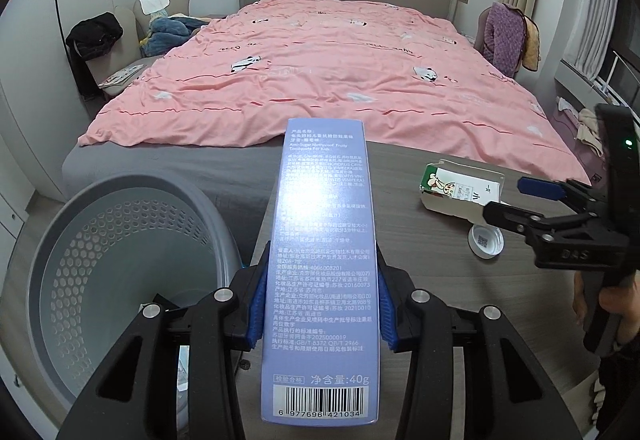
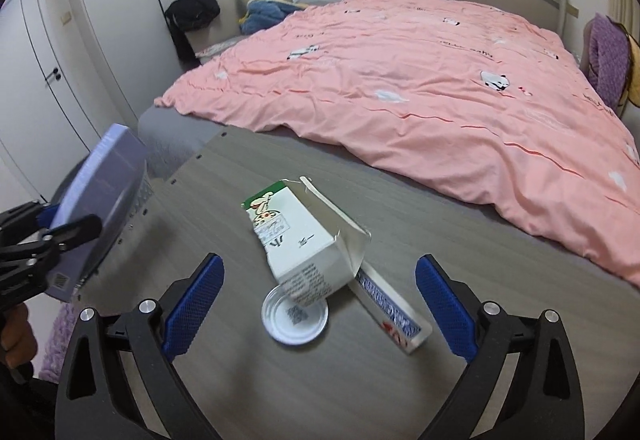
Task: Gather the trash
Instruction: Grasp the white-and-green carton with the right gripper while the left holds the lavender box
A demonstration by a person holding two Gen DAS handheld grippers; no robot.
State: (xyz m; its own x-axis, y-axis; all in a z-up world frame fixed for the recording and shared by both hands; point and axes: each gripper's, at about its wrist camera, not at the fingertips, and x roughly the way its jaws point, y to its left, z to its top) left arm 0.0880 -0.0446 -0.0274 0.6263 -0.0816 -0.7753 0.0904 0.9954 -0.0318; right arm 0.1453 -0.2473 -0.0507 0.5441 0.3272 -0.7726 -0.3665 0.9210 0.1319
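left gripper (image 1: 320, 304), lower centre of the left wrist view, is clamped on a tall lavender toothpaste box (image 1: 320, 260), blue pads pressing both long sides; the box stands lengthwise up the frame, barcode end nearest the camera. to its left, at lower left, a grey perforated basket (image 1: 80, 224) sits beside the wood-grain table (image 1: 420, 280). right gripper (image 2: 320, 304), bottom of the right wrist view, has its jaws spread wide with nothing gripped. between and just beyond its blue pads on the table lie an opened green-and-white carton (image 2: 304, 240), tipped on its side, its near end over a white round lid (image 2: 294, 320); a small blue-patterned box (image 2: 392, 316) lies just right, touching the carton. a pink duvet (image 2: 420, 79) covers the bed behind.
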